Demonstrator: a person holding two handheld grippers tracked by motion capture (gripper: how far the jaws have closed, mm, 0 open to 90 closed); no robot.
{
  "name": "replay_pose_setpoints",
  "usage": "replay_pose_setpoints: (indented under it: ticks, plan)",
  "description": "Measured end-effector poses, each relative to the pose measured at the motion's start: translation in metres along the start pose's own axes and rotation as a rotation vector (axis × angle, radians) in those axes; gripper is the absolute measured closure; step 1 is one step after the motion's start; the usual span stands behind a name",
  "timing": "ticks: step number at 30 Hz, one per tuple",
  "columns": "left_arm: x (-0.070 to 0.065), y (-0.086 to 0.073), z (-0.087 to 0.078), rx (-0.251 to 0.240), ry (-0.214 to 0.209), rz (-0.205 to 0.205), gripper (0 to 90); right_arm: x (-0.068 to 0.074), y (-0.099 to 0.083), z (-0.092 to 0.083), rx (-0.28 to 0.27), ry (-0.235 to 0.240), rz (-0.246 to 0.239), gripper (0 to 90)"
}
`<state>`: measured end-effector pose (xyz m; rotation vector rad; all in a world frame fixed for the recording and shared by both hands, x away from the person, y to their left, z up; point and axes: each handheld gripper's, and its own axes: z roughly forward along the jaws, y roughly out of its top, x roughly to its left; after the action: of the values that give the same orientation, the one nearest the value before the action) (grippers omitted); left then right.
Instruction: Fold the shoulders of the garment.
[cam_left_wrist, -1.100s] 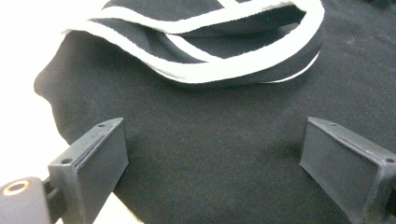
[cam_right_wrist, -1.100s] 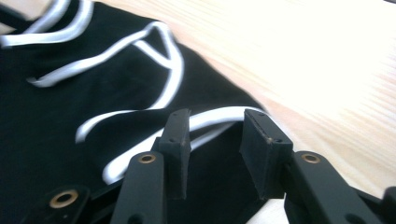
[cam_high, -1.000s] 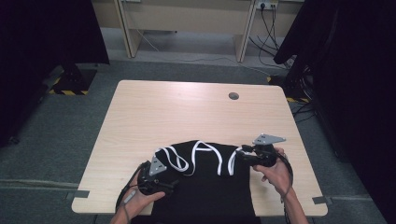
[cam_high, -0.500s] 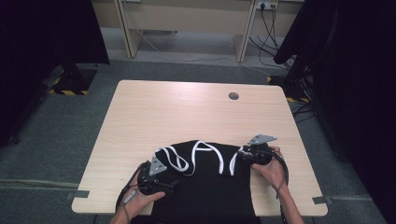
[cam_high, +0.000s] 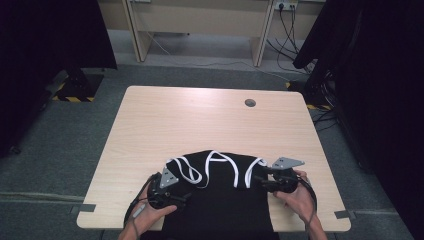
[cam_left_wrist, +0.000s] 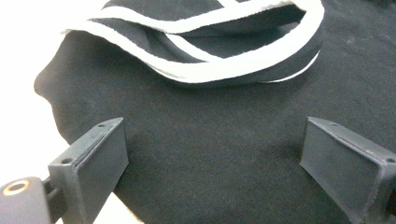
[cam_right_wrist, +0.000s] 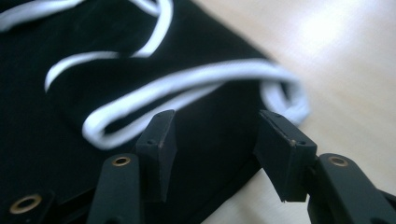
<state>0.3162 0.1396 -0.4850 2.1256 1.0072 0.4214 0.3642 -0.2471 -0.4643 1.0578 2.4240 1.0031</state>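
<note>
One black fabric garment with white trim bands (cam_high: 220, 200) lies flat on the near middle of the light wooden surface (cam_high: 200, 120), its lower part hanging over the near edge. White bands loop and curl along the garment's far edge; in the left claw view a looped band (cam_left_wrist: 224, 70) sits just beyond the jaws.

Left claw (cam_high: 182, 196) sits at the garment's left near corner, low over the cloth. Its jaws stand wide apart with only flat black cloth between them, pads not pressing anything.

Right claw (cam_high: 257, 179) is at the garment's right edge, near the far right corner. Jaws have just been opening; they stand parted over the cloth edge, with black fabric and the surface showing between them, nothing pinched. A white band (cam_right_wrist: 187, 93) curls just beyond its jaws.

Person's left hand (cam_high: 150, 212) and right hand (cam_high: 300, 197) hold the claws from the near side. Round dark hole (cam_high: 250, 103) in the surface lies well beyond the garment, toward the far right. Grey carpet floor (cam_high: 60, 140) surrounds the surface.
</note>
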Motion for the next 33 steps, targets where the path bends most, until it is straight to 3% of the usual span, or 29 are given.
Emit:
replay_pose_setpoints:
  ticks: [5, 7, 25, 33]
  plan:
    - [0.0, 0.0, 0.0, 0.0, 0.001, -0.001, 6.7, 0.003, -0.008, 0.004, -0.007, 0.003, -0.006, 49.8]
    - [0.001, 0.001, 0.001, 0.001, 0.002, -0.002, 6.6, 0.001, -0.007, 0.004, 0.004, -0.017, -0.007, 49.9]
    - [0.018, 0.024, 0.026, -0.001, 0.023, -0.022, 6.6, -0.035, 0.011, 0.026, -0.019, -0.064, 0.057, 48.1]
    - [0.018, 0.025, 0.026, -0.001, 0.024, -0.025, 6.6, -0.037, 0.012, 0.028, -0.033, -0.08, 0.076, 44.0]
